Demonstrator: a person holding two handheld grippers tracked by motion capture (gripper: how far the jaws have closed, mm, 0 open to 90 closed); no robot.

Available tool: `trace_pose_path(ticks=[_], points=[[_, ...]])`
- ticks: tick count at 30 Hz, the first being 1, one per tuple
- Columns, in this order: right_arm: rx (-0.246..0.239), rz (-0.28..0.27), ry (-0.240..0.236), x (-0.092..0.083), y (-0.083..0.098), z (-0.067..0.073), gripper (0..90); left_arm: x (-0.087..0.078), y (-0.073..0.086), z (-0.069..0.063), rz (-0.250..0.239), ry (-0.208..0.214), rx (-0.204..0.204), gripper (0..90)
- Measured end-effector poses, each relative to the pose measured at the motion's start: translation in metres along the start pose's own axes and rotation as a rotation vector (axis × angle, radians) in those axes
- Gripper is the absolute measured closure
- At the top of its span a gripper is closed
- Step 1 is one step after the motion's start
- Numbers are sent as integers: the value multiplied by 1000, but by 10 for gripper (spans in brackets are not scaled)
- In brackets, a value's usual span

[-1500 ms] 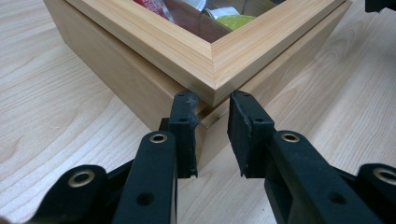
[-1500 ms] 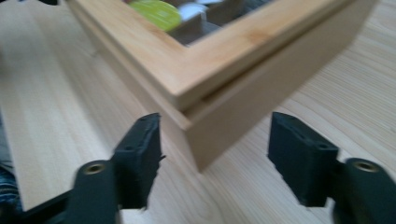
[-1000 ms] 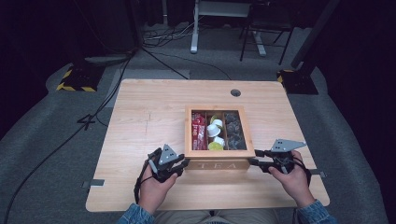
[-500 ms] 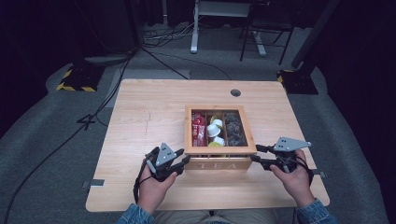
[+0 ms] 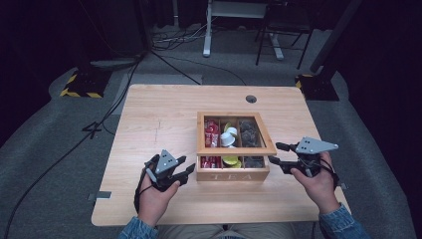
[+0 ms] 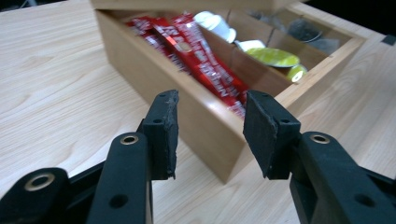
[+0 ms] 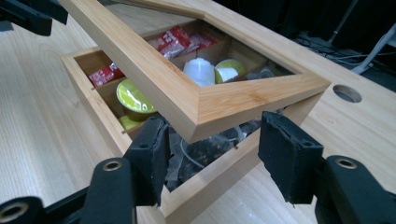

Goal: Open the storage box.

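Note:
A wooden tea box [image 5: 232, 175] marked TEA stands at the table's front middle. Its glass-windowed lid [image 5: 236, 149] is tilted up at the front. Inside lie red sachets [image 6: 196, 51], yellow-topped capsules [image 7: 133, 95], a white capsule [image 7: 201, 70] and dark tea bags [image 7: 205, 149]. My left gripper [image 5: 188, 167] [image 6: 210, 133] faces the box's front left corner; its jaws have just been opening and stand apart, gripping nothing. My right gripper [image 5: 274, 154] [image 7: 215, 135] has the lid's front right corner [image 7: 210, 112] between its jaws, which have just been opening; the pads stand off it.
The wooden table [image 5: 159, 119] has bare room to the left of the box and behind it. A round cable hole [image 5: 251, 99] lies near the far edge. Cables and chair legs are on the floor beyond the table.
The lid's front edge has come up from the box. My right gripper has risen beside it and its jaws have spread. The left jaws have spread too; that hand has stayed put.

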State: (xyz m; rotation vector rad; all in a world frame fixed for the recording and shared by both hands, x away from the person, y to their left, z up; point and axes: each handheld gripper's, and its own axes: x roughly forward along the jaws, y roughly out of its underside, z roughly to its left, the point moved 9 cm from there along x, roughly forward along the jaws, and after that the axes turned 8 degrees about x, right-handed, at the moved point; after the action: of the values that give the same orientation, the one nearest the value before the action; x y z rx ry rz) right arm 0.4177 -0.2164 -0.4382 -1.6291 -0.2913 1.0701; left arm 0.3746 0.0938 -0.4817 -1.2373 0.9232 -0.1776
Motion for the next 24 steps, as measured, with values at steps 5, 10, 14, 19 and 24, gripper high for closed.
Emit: trace_pose_path(ticks=[5,10,14,19,24], points=[[-7,-36,-5,-4,-20,-6,438,-4,9,10,21,-29,-10,547],[-17,-52,-15,-6,-36,-11,466,-7,15,16,29,-41,-27,545],[-24,-67,-30,-6,-47,-15,505,-8,19,20,33,-58,-17,544],[-45,-69,-23,-6,-59,-20,531,-7,20,19,37,-59,-1,541],[-56,-67,-18,-3,-69,-24,536,-8,22,21,42,-64,-1,540]])
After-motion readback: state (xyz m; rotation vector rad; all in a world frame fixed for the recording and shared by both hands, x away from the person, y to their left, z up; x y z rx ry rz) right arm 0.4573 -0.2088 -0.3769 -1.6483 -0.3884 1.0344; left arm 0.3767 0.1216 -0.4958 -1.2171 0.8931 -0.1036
